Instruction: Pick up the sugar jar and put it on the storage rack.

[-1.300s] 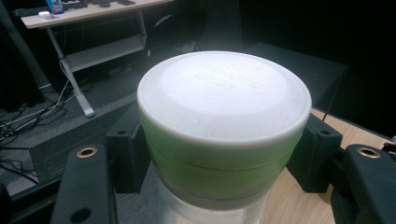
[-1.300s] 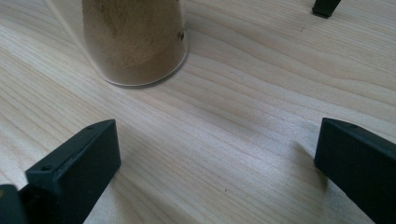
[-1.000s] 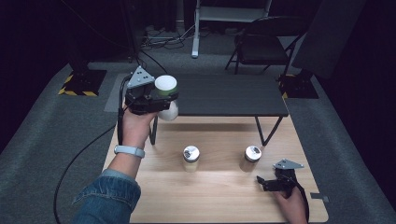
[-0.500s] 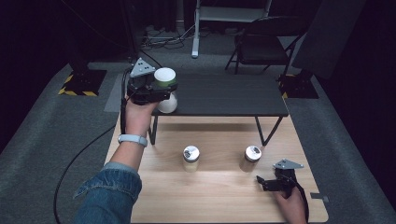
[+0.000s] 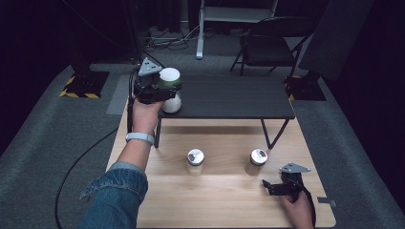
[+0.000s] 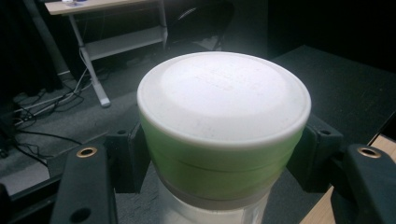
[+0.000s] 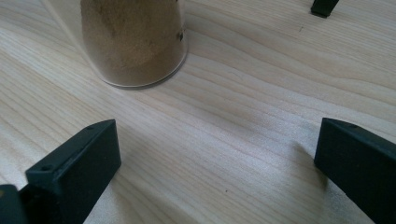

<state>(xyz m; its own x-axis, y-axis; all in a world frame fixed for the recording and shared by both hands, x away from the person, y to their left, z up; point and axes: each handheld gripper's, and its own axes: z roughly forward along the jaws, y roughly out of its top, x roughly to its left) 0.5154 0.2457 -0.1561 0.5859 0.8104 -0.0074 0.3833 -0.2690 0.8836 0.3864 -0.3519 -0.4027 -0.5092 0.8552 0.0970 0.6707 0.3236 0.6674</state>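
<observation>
So the left hand-held gripper [image 5: 165, 90] is clamped on a green-and-white lidded jar [image 6: 224, 126], held up over the left end of the dark raised shelf [image 5: 229, 98]. The right hand-held gripper [image 5: 274, 187] sits on the wooden bench [image 5: 224, 200], jaws apart, near a jar of brown powder [image 7: 133, 39].

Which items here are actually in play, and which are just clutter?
In play: green-lidded jar, clamped in the left gripper; dark shelf; two silver-lidded jars.
Clutter: folding chair, floor cables, desk frame.
</observation>
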